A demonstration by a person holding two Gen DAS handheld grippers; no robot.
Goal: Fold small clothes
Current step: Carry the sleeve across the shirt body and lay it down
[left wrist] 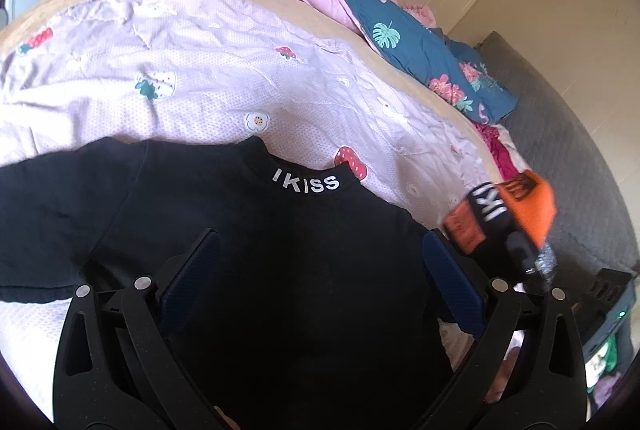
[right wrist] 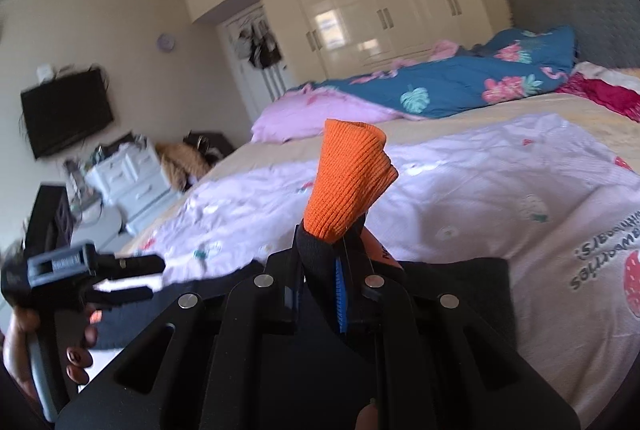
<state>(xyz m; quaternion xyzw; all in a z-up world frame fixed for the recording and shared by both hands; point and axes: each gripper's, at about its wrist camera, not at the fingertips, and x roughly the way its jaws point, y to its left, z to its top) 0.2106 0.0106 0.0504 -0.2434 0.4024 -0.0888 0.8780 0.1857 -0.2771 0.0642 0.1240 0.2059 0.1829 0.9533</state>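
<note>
Since the black top [left wrist: 240, 230] is soft and limp, its orange cuff [right wrist: 348, 181] is pinched by the right gripper [right wrist: 340, 294], while the left gripper [left wrist: 320, 282] is spread wide.

White letters "IKISS" run along the black shirt's collar [left wrist: 306, 183], centre frame. "IKI" shows on the sleeve band [left wrist: 489, 205], right. Inverted, partly legible script marks the quilt [right wrist: 600, 262], lower right.
</note>
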